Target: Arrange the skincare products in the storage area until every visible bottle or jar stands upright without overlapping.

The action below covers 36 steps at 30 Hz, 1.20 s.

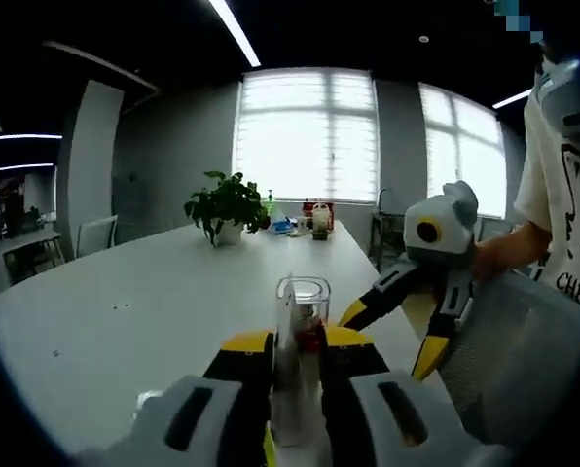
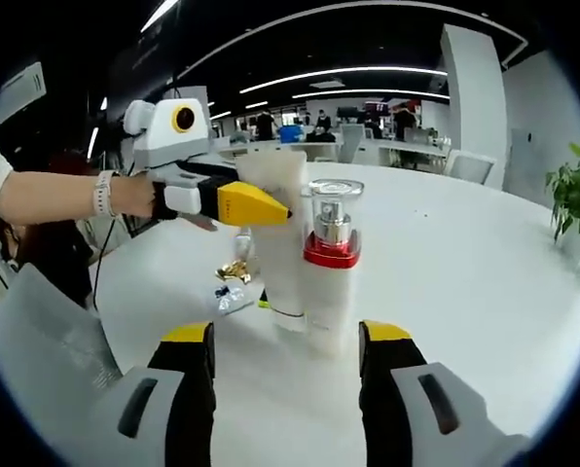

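White office table (image 2: 485, 263), plant (image 1: 227, 206) at eleven o'clock. Left gripper (image 1: 297, 352) clamped on clear-capped bottle (image 2: 331, 263) at twelve o'clock, right gripper (image 2: 284, 342) apart below. Could tip against neighbouring tube (image 2: 282, 243) if released crooked.

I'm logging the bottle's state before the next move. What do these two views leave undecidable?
- Left gripper view: the left gripper covers the bottle below its clear cap, so its base is hidden.
- Right gripper view: small items behind the white tube are too small to identify.
- Left gripper view: far-end clutter is too small.
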Motion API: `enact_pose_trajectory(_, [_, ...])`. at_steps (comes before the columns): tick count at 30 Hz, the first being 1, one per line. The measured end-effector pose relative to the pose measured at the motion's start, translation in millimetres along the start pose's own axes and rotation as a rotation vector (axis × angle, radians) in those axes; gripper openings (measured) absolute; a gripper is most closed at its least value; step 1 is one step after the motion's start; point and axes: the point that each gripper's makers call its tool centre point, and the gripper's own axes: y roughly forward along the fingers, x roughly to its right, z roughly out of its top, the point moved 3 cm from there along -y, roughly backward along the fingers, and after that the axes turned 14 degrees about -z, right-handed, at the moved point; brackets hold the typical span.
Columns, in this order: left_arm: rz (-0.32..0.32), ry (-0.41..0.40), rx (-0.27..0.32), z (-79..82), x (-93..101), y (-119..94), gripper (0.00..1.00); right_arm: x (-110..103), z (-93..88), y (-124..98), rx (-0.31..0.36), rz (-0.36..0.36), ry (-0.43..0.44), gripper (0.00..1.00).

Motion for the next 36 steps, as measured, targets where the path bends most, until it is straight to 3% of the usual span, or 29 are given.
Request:
enact_pose_trajectory(6, [0.006,-0.023,-0.087,-28.2,2.6,1.9,0.19,-2.2,0.2,0.2,0.0,0.014,0.004,0.58])
enact_pose_trajectory(11, [0.03,-0.046,-0.072,-32.8,-3.8,-0.5,0.17,-2.0,-0.6,-0.1,-0.002,0.018,0.008,0.58])
enact_pose_trajectory(14, [0.021,-0.043,-0.141,-47.0,-3.3,0.3,0.17,-1.1,-0.3,0.2,0.0,0.02,0.014,0.57])
enact_pose_trajectory(21, [0.033,-0.087,-0.17,-64.6,-7.6,1.5,0.16,-0.6,0.5,0.4,0.005,0.026,0.02,0.56])
enact_pose_trajectory(36, [0.024,-0.088,-0.154,-65.2,-3.9,3.9,0.14,0.1,2.4,0.1,0.013,0.03,0.029,0.54])
